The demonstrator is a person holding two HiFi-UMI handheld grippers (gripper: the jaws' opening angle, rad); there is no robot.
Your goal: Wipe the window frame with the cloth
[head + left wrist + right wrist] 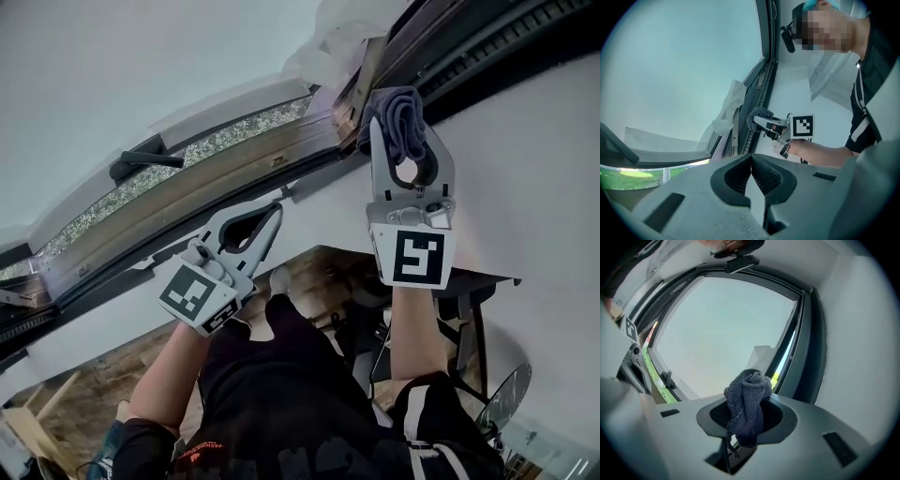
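Observation:
A bunched dark blue-grey cloth is held in my right gripper, whose jaws are shut on it. The cloth pokes out ahead of the jaws toward the dark window frame. In the head view it sits up against the frame's corner. My left gripper hovers lower left, by the frame's bottom rail, jaws shut and empty. From the left gripper view I see the right gripper with the cloth at the frame.
A black window handle sits on the sash at left. White plastic sheeting hangs at the frame's upper corner. A white wall runs to the right of the frame. Below are a wooden floor and my dark-clothed body.

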